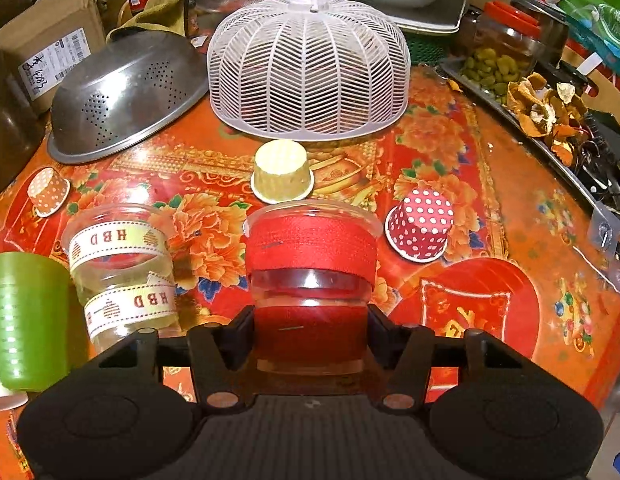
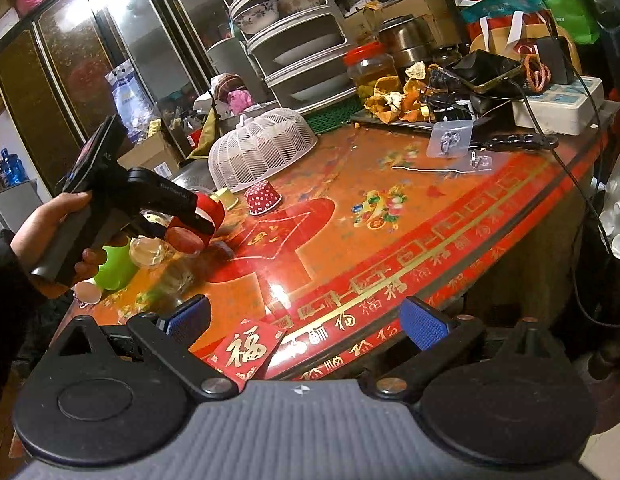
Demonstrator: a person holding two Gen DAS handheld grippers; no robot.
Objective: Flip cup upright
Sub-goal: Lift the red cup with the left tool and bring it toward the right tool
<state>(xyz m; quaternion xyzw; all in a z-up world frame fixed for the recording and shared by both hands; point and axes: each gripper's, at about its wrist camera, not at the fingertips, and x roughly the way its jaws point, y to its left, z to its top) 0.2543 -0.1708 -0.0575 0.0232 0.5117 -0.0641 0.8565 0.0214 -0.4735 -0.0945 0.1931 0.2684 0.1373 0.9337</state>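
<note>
The clear plastic cup with red ribbon bands (image 1: 312, 276) sits directly between the fingers of the left tongs (image 1: 310, 332), lifted off the counter (image 1: 490, 208) and lying roughly on its side: its long axis runs forward along the fingers, rim pointing away, so turning it upright looks like a matter of wrist roll. The left tongs are pinched onto the cup's base end, both pads touching its wall. The right tongs (image 2: 305, 320) hang well apart near the counter's edge, spread wide and holding nothing
</note>
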